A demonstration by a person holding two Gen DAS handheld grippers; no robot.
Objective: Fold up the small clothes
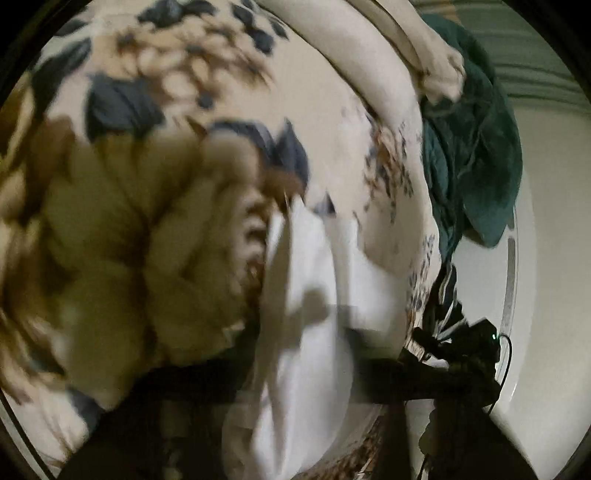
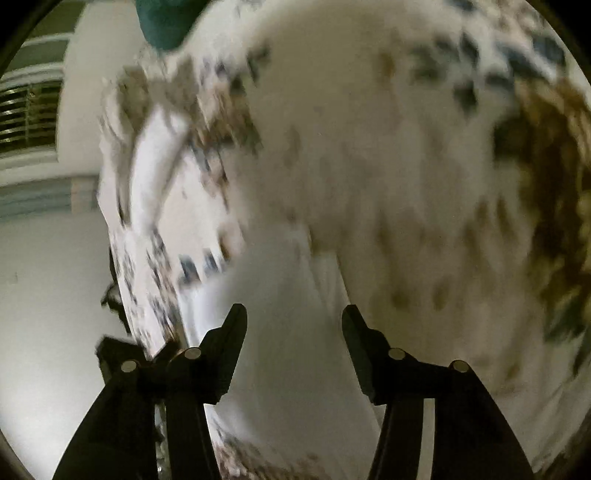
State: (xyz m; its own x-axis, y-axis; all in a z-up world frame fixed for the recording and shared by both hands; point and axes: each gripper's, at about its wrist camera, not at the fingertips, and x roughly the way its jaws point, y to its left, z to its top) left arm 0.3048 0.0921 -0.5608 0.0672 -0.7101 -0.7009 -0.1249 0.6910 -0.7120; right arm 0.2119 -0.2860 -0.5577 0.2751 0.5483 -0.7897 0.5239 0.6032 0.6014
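A small white garment [image 1: 314, 295] lies on a cream bed cover with brown and blue flowers [image 1: 155, 155]. In the left wrist view the garment drapes over the blurred dark fingers at the bottom, so my left gripper's state is unclear. My right gripper [image 2: 293, 317] is open, its black fingers [image 2: 225, 354] apart above the same white garment [image 2: 288, 369] on the flowered cover [image 2: 388, 147]. The other gripper shows at the lower right of the left wrist view [image 1: 469, 354]. Both views are blurred by motion.
A teal green cloth [image 1: 476, 147] lies bunched at the bed's far edge, also at the top of the right wrist view [image 2: 166, 22]. A white pillow or rolled cover [image 1: 369, 55] lies at the back. Beyond the bed are a white floor [image 2: 44, 277] and window blinds [image 2: 29, 114].
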